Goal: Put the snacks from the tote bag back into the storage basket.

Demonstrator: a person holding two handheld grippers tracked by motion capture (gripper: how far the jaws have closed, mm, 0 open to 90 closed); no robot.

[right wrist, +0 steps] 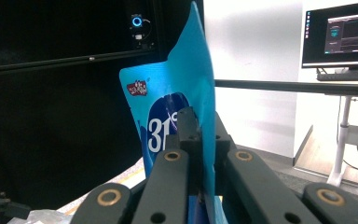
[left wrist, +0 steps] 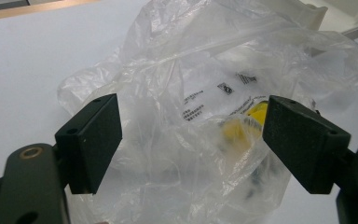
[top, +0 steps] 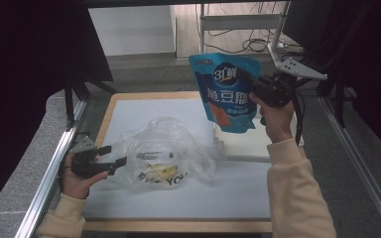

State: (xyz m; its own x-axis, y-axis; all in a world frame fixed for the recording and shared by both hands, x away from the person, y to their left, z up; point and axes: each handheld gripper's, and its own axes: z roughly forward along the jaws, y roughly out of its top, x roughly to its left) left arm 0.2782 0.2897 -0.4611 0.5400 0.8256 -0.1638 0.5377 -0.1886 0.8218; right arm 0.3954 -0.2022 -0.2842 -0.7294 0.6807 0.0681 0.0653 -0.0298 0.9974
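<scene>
High view: right gripper [top: 246, 79] clamps the blue pouch [top: 225, 91], lifted clear above the white tray [top: 248, 144]. Left gripper [top: 113, 154] has jaws apart, straddling the clear plastic bag [top: 166, 153] edge; open white mat [top: 178, 196] lies beyond the bag.

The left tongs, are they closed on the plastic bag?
No, the left tongs stand wide open around the plastic bag.

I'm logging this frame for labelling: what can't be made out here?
- Yellow item inside the plastic bag: blurred by crumpled film in the left gripper view.
- Blue pouch: small print too tiny in the high view.
- White tray: partly behind the pouch.
</scene>
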